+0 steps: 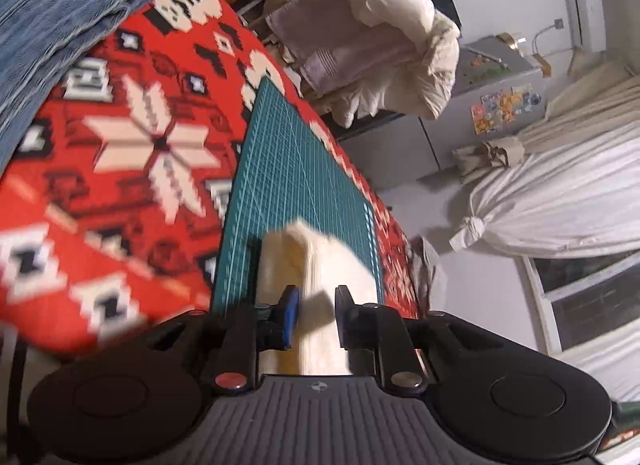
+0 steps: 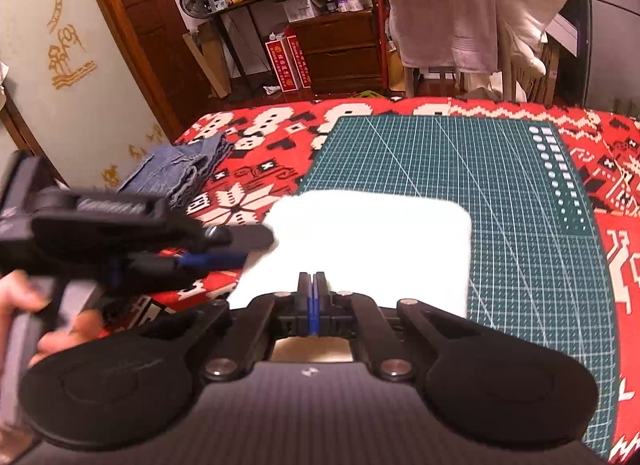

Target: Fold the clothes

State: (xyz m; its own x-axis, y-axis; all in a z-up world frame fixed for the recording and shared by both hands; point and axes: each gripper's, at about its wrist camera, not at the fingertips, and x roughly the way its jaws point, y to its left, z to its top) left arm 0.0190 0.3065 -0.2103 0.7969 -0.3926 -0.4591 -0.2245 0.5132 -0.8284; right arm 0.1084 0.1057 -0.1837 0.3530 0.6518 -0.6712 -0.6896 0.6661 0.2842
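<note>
White cloth point(image 2: 368, 241) lies folded square ahead of closed right gripper point(image 2: 314, 285); left gripper point(image 1: 316, 305) open beside its edge.

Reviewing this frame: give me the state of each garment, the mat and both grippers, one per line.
White cloth: folded into a flat rectangle, lying on the mat.
Jeans: folded, on the red blanket, off the mat.
Cutting mat: flat on the blanket.
Left gripper: open, cloth edge between its fingers.
Right gripper: shut, at the cloth's near edge; whether it pinches cloth is unclear.
</note>
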